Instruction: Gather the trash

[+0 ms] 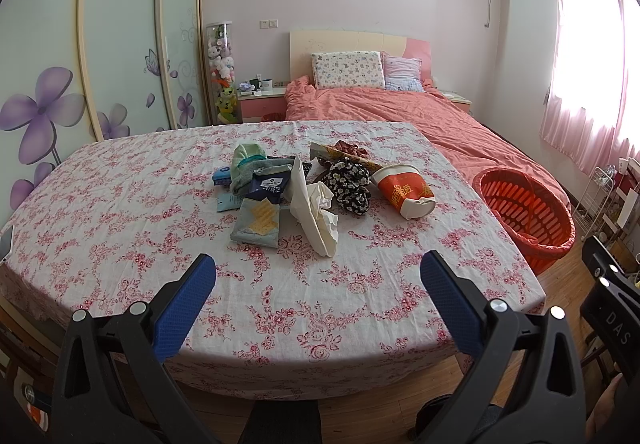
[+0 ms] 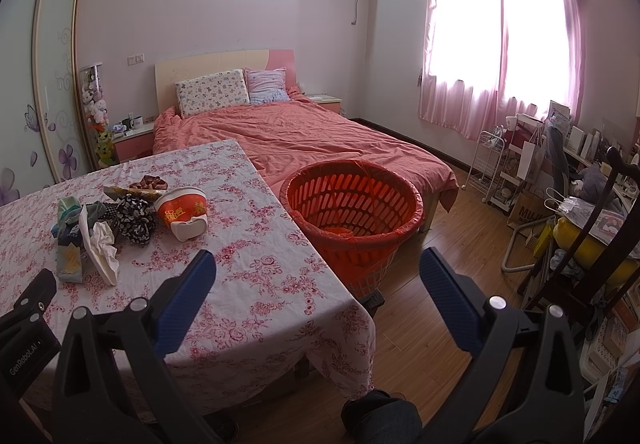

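Note:
A heap of trash lies mid-table on the floral cloth (image 1: 120,228): a crushed red-and-white paper cup (image 1: 404,189), crumpled white tissue (image 1: 316,211), a cracker wrapper (image 1: 258,222), a dark blue packet (image 1: 268,185), black floral fabric (image 1: 348,181) and green cloth (image 1: 248,159). An orange lined basket (image 1: 524,211) stands right of the table. My left gripper (image 1: 318,276) hangs open over the near table edge, short of the heap. In the right wrist view the cup (image 2: 182,213), tissue (image 2: 102,248) and basket (image 2: 352,211) show, and my right gripper (image 2: 318,276) is open, empty, near the table's right corner.
A bed (image 2: 304,139) with a salmon cover lies behind the table and basket. Wardrobe doors (image 1: 120,35) line the left wall. A white wire rack (image 2: 490,163), bags and a dark wooden chair (image 2: 592,228) crowd the right side. Wooden floor (image 2: 452,244) lies between basket and clutter.

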The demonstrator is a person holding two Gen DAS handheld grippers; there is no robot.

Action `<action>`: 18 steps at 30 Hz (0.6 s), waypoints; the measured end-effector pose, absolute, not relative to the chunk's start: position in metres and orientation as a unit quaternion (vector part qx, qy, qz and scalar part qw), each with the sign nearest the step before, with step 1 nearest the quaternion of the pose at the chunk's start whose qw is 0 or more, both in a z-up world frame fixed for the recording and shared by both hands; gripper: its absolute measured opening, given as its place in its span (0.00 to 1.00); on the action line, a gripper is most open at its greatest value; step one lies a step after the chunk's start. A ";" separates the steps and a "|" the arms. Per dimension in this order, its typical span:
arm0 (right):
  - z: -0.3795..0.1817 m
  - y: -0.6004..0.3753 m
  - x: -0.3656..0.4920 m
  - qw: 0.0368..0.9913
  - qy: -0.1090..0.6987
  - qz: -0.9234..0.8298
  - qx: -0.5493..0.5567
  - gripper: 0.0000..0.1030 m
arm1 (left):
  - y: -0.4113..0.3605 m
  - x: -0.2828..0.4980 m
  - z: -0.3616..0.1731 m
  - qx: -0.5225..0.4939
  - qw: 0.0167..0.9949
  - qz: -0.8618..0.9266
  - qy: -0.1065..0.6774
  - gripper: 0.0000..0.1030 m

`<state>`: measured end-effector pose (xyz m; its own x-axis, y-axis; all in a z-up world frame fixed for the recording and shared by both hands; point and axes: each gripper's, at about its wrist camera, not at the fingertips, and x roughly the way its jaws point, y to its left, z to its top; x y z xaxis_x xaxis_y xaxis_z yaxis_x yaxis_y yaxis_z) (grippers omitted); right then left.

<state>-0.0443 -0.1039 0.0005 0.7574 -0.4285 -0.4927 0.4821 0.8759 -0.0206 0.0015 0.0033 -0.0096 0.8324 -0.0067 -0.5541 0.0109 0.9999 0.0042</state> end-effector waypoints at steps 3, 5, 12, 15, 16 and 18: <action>0.001 -0.104 -0.044 0.936 0.250 -0.243 0.054 0.96 | 0.003 0.002 -0.010 0.004 0.957 -0.005 0.290 0.98; 0.001 -0.104 -0.044 0.936 0.249 -0.243 0.054 0.96 | 0.003 0.002 -0.010 0.004 0.957 -0.005 0.290 0.98; -0.001 -0.105 -0.042 0.936 0.250 -0.243 0.054 0.96 | 0.002 0.000 -0.013 0.003 0.956 -0.004 0.293 0.98; -0.002 -0.105 -0.041 0.935 0.253 -0.242 0.054 0.96 | 0.005 0.007 -0.016 0.001 0.954 -0.001 0.299 0.98; -0.002 -0.105 -0.040 0.935 0.255 -0.242 0.054 0.96 | 0.005 0.007 -0.016 0.001 0.954 0.000 0.300 0.98; -0.003 -0.104 -0.038 0.934 0.257 -0.240 0.054 0.96 | 0.007 0.010 -0.017 0.000 0.953 0.004 0.303 0.98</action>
<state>-0.0375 -0.1044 -0.0025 0.7520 -0.4215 -0.5068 0.4773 0.8785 -0.0225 0.0098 0.0066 -0.0171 0.8160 0.0069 -0.5780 -0.0067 1.0000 0.0024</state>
